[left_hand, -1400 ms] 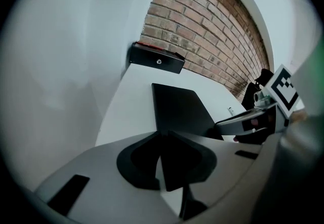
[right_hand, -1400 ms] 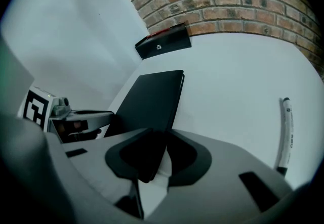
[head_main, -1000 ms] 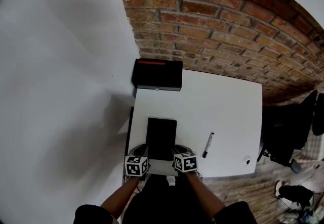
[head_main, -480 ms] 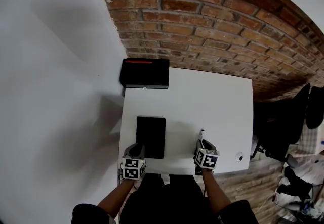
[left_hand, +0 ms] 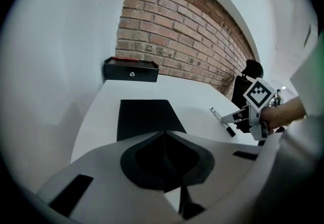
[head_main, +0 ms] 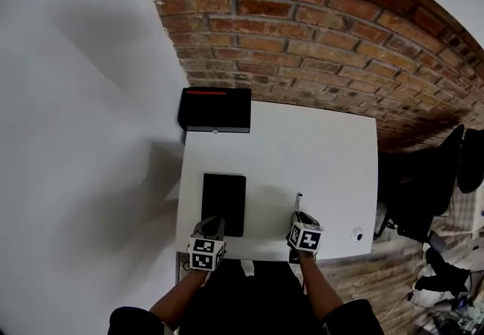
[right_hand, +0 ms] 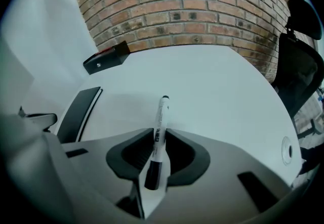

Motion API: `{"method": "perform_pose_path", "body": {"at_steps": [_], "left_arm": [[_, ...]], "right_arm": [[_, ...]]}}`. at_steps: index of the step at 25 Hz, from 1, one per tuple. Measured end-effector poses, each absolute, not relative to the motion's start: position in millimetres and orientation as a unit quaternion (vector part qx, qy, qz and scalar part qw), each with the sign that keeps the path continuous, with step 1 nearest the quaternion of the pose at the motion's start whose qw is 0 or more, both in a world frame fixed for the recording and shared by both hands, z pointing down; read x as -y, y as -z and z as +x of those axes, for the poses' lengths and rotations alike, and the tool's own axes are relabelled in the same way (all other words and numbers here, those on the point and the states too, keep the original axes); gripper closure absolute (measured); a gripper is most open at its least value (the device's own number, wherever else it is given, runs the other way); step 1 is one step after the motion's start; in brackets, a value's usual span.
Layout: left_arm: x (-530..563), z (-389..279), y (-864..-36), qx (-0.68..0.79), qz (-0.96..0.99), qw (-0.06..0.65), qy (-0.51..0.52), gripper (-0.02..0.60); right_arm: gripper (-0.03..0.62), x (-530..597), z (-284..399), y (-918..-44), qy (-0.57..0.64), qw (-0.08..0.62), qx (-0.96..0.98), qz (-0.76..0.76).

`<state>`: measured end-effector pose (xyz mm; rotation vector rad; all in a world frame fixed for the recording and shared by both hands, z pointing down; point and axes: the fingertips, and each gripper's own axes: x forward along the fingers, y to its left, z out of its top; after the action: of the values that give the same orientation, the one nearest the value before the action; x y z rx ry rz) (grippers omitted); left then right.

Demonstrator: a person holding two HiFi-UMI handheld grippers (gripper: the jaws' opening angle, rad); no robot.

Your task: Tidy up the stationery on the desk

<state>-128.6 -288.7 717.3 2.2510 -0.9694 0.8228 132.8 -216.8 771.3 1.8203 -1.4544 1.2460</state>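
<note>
My left hand-held gripper is sitting fully closed and empty at the black notebook's near edge. My right hand-held gripper has just been closing and is now pinching the whiteboard marker lying on the white surface. I'm judging it light, stiff and slick, so I'm favouring a mid-barrel hold.

Two bare forearms are extended forward in the head view, the left arm slanted inward and the right arm held almost straight. Both grippers are tilted downward, well apart from each other. The left gripper is seen with its jaws pressed together and nothing between them. The jaws of the right gripper have just been closing, and a marker is clasped between their tips, met on both sides.
</note>
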Motion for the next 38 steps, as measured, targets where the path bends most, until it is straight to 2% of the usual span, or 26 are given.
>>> {"method": "perform_pose_path", "body": {"at_steps": [12, 26, 34, 38], "left_arm": [[282, -133, -721, 0.371, 0.83, 0.289, -0.3, 0.561], [284, -151, -718, 0.394, 0.822, 0.298, -0.285, 0.561], [283, -160, -721, 0.391, 0.819, 0.307, -0.286, 0.561], [283, -164, -724, 0.388, 0.819, 0.309, -0.287, 0.561]], "right_arm": [[0.513, 229, 112, -762, -0.459, 0.23, 0.558, 0.651], [0.514, 276, 36, -748, -0.464, 0.22, 0.609, 0.605], [0.514, 281, 5, -756, -0.518, 0.181, 0.589, 0.594], [0.514, 284, -7, -759, -0.521, 0.185, 0.59, 0.588]]}}
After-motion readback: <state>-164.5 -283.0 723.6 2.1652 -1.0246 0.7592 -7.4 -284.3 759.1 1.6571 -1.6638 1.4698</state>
